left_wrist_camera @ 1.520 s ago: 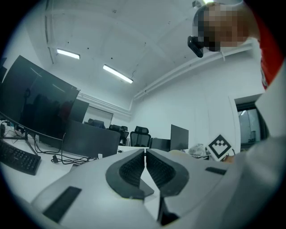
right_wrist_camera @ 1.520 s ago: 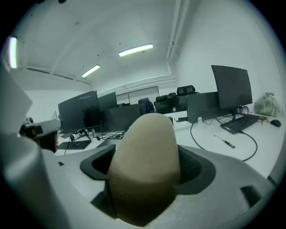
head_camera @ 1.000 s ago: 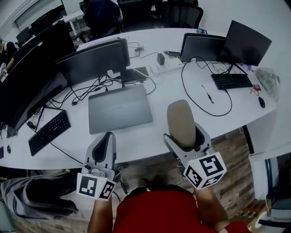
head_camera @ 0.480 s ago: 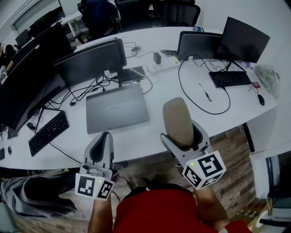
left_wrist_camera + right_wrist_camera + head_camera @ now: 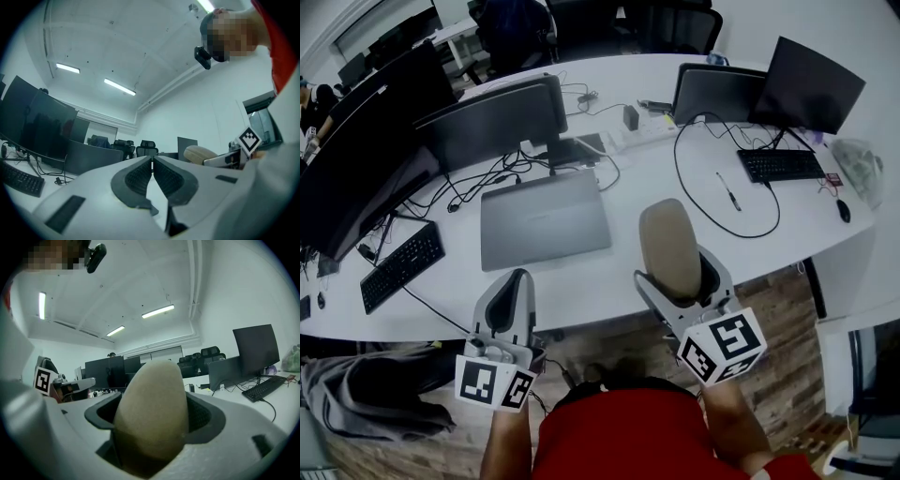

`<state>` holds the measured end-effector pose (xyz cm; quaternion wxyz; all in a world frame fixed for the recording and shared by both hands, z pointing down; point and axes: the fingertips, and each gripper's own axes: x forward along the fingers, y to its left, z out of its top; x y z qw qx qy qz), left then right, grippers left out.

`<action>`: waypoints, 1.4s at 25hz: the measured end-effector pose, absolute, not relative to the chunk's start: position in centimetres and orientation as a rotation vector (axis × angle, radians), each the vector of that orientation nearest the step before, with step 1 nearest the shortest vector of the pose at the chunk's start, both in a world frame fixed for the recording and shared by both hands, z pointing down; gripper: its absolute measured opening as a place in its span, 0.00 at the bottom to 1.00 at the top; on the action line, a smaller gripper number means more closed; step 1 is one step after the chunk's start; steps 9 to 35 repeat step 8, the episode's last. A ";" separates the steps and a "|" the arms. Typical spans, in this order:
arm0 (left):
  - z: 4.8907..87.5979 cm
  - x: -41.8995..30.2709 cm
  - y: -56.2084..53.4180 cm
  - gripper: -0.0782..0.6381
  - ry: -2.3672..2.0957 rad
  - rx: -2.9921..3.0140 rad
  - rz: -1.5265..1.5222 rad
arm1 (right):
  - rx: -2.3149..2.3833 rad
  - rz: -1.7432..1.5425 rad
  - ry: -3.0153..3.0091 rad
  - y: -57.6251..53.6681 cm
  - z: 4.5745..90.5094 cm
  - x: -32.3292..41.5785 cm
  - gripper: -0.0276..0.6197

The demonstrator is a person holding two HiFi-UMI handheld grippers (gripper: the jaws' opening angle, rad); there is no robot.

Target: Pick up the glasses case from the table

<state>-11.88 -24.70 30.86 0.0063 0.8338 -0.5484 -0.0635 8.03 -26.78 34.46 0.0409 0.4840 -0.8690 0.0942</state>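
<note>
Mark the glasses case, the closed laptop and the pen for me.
glasses case [image 5: 669, 246]: head view, middle of its beige shell.
closed laptop [image 5: 546, 218]: head view, centre of its grey lid.
pen [image 5: 728, 191]: head view, midway along its barrel.

glasses case [image 5: 670, 246]: beige | table [image 5: 581, 281]: white | laptop [image 5: 546, 217]: grey | left keyboard [image 5: 401, 266]: black | shirt [image 5: 619, 436]: red | floor [image 5: 778, 300]: brown wood-grain

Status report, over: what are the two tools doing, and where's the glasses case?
Right tool shut on glasses case, at near edge of table. Left tool shut, empty. Nothing in the way.
</note>
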 end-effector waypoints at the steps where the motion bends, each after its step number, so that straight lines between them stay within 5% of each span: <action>1: 30.9 -11.8 -24.7 0.13 -1.715 2.609 -0.197 | 1.480 0.291 -2.661 -26.8 34.5 8.1 0.67; 35: 30.8 -11.2 -24.6 0.13 -1.704 2.624 -0.199 | 1.473 0.300 -2.670 -26.7 34.5 8.2 0.67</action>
